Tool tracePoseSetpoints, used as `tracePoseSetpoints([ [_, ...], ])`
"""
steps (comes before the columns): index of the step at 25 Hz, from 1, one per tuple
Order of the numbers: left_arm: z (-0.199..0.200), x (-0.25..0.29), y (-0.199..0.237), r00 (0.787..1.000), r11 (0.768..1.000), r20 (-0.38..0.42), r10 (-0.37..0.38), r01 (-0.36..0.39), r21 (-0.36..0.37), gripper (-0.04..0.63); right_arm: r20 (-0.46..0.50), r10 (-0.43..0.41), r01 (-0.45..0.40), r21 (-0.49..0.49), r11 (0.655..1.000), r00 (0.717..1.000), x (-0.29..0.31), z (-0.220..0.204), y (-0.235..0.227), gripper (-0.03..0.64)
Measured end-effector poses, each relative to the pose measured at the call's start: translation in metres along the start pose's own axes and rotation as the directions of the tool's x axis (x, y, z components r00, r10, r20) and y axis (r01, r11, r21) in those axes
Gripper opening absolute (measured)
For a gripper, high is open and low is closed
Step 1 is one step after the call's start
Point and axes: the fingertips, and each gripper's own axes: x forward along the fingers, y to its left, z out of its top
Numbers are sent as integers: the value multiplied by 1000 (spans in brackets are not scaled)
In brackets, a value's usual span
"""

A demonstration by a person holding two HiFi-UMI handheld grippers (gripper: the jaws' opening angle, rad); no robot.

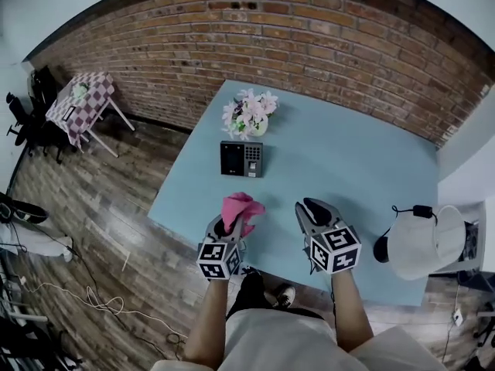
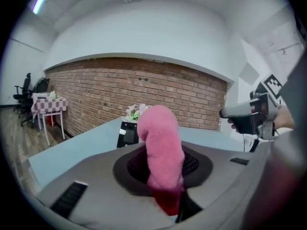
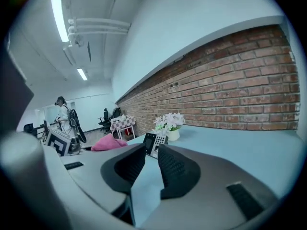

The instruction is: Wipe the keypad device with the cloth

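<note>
Keypad [image 1: 241, 158] is what I have to wipe. It sits on the table [image 1: 348, 168], face toward me, just in front of the flower pot [image 1: 257, 127] and well apart from both tools.

My left tool [image 2: 163, 162] is pinching the cloth [image 1: 242, 207]. The pads are pressed on its lower part, and the rest stands up past the tips as a loose pink roll. My right tool [image 3: 146, 169] has its jaws spread, with nothing between them but bare table beyond. Both hang over the near edge of the table, the cloth pointing toward the keypad.

My worries from here:
- The grip takes only a small part of the cloth, so a firm stroke could drag it out of the pinch.
- The free end may fold over, so I would rub with the hard tips, not the fabric.
- The keypad looks unfixed. A push from the front could slide or tip it back into the pot, so I judge the empty right tool should steady it.

The pot is the only container, and it holds a bunch of pale pink and white flowers.
</note>
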Motion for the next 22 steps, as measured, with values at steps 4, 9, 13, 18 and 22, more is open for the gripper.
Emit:
tracePoseSetpoints([
  [4,9,-48,-14,1000,997,9,27,-28,71,127,7,-2,2,-51,999,1000,-28,3,13,74],
  [9,30,-86,-18,999,989,19,29,-31,146,127,50,9,-6,-65,998,999,-58,14,27,5],
  [13,56,-110,-23,999,974,42,22,-31,226,127,88,6,3,-104,995,996,-72,29,39,-9],
  [18,79,-160,-38,993,967,119,5,-35,253,127,137,37,-18,-141,990,990,-104,42,79,-8],
  [22,82,-208,-56,989,960,145,-12,-29,278,127,183,60,-38,-122,992,981,-142,46,119,-8],
])
